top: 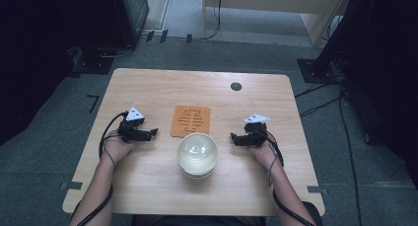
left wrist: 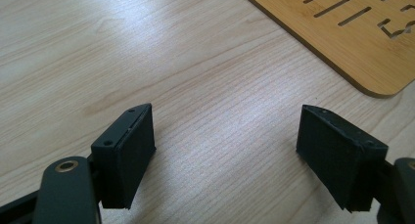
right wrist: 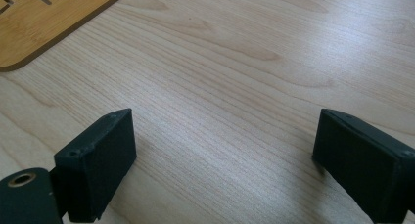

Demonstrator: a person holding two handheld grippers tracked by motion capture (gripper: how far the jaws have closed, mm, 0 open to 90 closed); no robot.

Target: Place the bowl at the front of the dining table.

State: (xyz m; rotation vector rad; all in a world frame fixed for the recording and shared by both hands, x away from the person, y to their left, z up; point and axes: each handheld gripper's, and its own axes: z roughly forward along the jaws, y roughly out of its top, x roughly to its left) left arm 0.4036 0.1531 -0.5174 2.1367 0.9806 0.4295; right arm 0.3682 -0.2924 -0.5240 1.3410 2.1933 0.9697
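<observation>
Looking along your left gripper (left wrist: 225,150), you have its jaws spread wide with nothing but bare table (left wrist: 147,53) between them; the slotted trivet (left wrist: 352,33) lies off at two o'clock, apart from the pads. Your right gripper (right wrist: 222,160) stands the same: jaws wide apart, empty, wood grain between them, and the trivet's corner (right wrist: 44,23) at ten o'clock.

From the high view, your left gripper (top: 153,132) rests at nine o'clock of the bowls (top: 197,154) and your right gripper (top: 234,137) at three o'clock, both pointing inward, each near the stack but not touching it. The bowls sit nested near the table's middle, their far rim just meeting the trivet's near edge (top: 190,120), which lies at twelve o'clock of them.

As I judge it, nothing is under way yet. The bowls are untouched and stacked, and the trivet is bare. Whether you mean to lift the stack or a single bowl onto the trivet, all of it is left: closing in, gripping a rim, carrying and setting down.
</observation>
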